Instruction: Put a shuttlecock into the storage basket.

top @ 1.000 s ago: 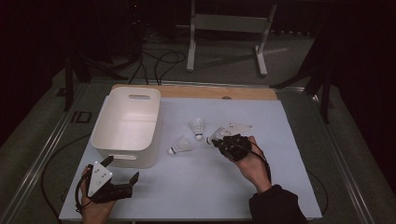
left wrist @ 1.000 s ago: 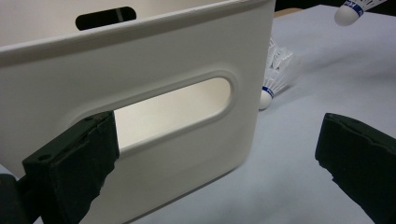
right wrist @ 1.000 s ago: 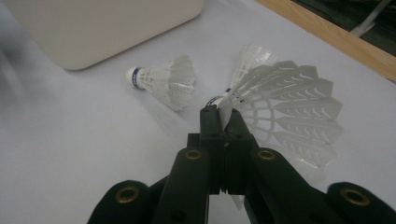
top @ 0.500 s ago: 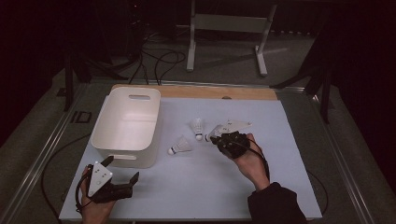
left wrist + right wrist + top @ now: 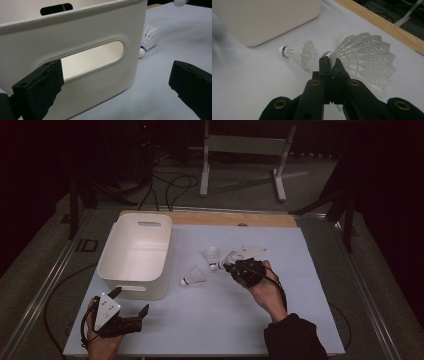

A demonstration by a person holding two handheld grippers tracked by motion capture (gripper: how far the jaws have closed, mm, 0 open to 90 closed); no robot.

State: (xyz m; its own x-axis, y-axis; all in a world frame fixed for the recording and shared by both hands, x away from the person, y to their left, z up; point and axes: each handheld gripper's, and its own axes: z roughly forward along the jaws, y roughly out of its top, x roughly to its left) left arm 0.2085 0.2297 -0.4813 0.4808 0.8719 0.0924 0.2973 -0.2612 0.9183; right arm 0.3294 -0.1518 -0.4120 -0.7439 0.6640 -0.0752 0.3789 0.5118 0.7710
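My right gripper (image 5: 229,266) is at mid-table, shut on the feather skirt of a white shuttlecock (image 5: 223,262). In the right gripper view the jaws (image 5: 330,60) pinch the skirt's edge, and this shuttlecock (image 5: 367,57) fans out to the right. A second shuttlecock (image 5: 192,276) (image 5: 298,53) lies on its side close to the white bin (image 5: 135,251). The third shuttlecock (image 5: 211,254) stands just behind the gripper. My left gripper (image 5: 131,301) is open at the bin's near wall, with nothing between its jaws (image 5: 115,77).
The bin's near wall with its handle slot (image 5: 92,57) is right in front of the left jaws. The pale blue mat (image 5: 210,320) covers the table, with a wooden strip (image 5: 210,217) along its far edge. A metal stand (image 5: 240,150) and cables are on the floor beyond.
My right gripper has edged slightly left and away with the shuttlecock in it. The left gripper and the two loose shuttlecocks have stayed put.
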